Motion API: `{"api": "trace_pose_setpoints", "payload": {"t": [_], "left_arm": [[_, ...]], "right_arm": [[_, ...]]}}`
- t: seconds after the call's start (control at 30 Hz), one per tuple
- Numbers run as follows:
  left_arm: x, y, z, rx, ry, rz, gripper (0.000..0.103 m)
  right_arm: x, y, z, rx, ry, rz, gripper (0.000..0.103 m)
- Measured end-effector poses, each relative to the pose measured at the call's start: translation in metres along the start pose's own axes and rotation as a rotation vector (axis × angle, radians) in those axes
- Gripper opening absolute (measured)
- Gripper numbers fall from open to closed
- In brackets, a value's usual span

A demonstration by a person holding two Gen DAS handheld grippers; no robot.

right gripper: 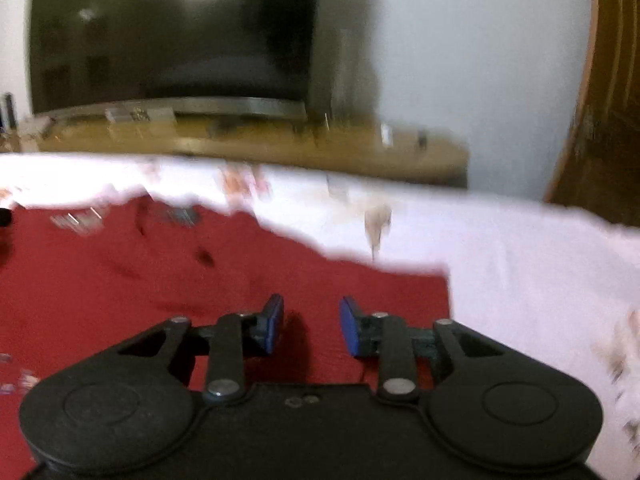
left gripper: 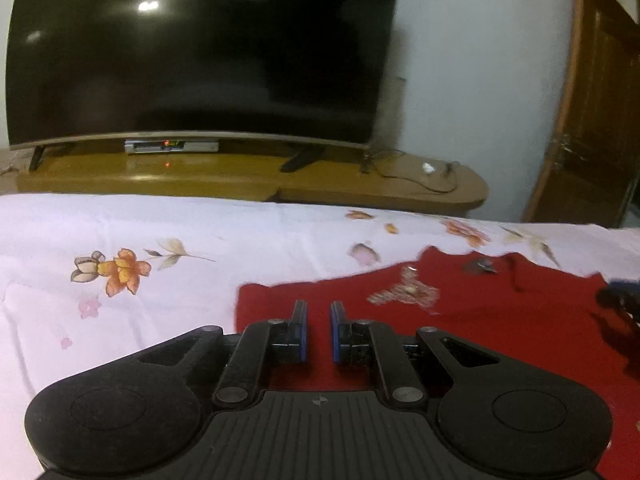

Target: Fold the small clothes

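Left hand-held gripper (left gripper: 319,312) sits low over the left edge area of the red garment (left gripper: 460,332), jaws parted only narrowly, nothing between the blue pads (left gripper: 303,332); whether the tips touch the cloth can't be told. Right hand-held gripper (right gripper: 311,316) is over the garment's right part, jaws parted wider, nothing held, red cloth visible in the gap. Red garment (right gripper: 160,272) lies spread flat on a bed with a white floral bedsheet (left gripper: 120,248); in the left view it fills the 3 to 5 o'clock area, in the right view the 8 to 10 o'clock area, with its right edge ending just right of the right jaws. Pale embroidery (left gripper: 404,292) on the garment at about 2 o'clock from the left jaws. Small dark metallic bit (left gripper: 480,266) near the far edge of the garment, too blurred to identify. The other gripper's dark tip shows at 3 o'clock in the left view. Right view is motion-blurred. Beyond the bed at 12 o'clock: dark TV (left gripper: 200,52) on a wooden TV stand (left gripper: 240,176), set-top box (left gripper: 172,146) under the screen, cable (left gripper: 408,168) on the stand's right end. Wooden door (left gripper: 592,120) at 2 o'clock.
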State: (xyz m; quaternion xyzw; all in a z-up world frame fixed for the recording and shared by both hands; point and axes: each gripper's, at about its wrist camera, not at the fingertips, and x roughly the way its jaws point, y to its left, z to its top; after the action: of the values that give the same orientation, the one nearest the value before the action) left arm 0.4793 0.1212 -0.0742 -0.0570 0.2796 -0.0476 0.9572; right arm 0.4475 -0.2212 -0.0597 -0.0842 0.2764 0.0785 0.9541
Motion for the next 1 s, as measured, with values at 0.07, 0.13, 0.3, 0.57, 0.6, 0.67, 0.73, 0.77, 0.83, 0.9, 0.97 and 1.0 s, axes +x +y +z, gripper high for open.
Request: {"api": "trace_pose_setpoints", "payload": {"t": [0.07,0.13,0.3,0.57,0.6,0.67,0.73,0.77,0.83,0.9,0.97,1.0], "left_arm": [[0.000,-0.011,-0.011,0.024,0.030,-0.006,0.009],[-0.003,-0.019,-0.021,0.047,0.038,0.011,0.009],[-0.014,-0.020,-0.030,0.077,0.047,0.081,0.010],[-0.050,0.016,-0.048,0.013,0.072,0.204,0.070],[-0.060,0.023,-0.052,-0.029,0.072,0.196,0.070],[-0.082,0.031,-0.064,-0.065,0.082,0.182,0.070],[-0.101,0.034,-0.079,-0.084,0.116,0.166,0.070],[-0.112,0.035,-0.086,-0.092,0.115,0.154,0.070],[-0.134,0.034,-0.098,-0.124,0.132,0.111,0.069],[-0.154,0.033,-0.111,-0.177,0.144,0.060,0.069],[-0.168,0.031,-0.123,-0.207,0.157,0.017,0.069],[-0.175,0.030,-0.129,-0.228,0.163,-0.010,0.069]], "right_arm": [[-0.008,0.006,0.000,-0.002,0.015,0.051,0.033],[-0.010,0.010,-0.004,0.032,0.043,0.086,0.034],[-0.016,0.015,-0.035,-0.060,0.095,0.064,0.039],[-0.033,-0.034,-0.050,0.089,0.094,0.034,0.055],[-0.038,-0.036,-0.047,0.101,0.090,0.042,0.054],[-0.054,-0.045,-0.048,0.153,0.058,0.079,0.054],[-0.067,-0.058,-0.057,0.221,0.069,0.105,0.052],[-0.074,-0.064,-0.064,0.247,0.073,0.114,0.051],[-0.090,-0.074,-0.079,0.292,0.089,0.128,0.051],[-0.107,-0.084,-0.096,0.342,0.115,0.143,0.051],[-0.122,-0.093,-0.114,0.406,0.149,0.159,0.050],[-0.131,-0.097,-0.122,0.436,0.158,0.169,0.050]]}}
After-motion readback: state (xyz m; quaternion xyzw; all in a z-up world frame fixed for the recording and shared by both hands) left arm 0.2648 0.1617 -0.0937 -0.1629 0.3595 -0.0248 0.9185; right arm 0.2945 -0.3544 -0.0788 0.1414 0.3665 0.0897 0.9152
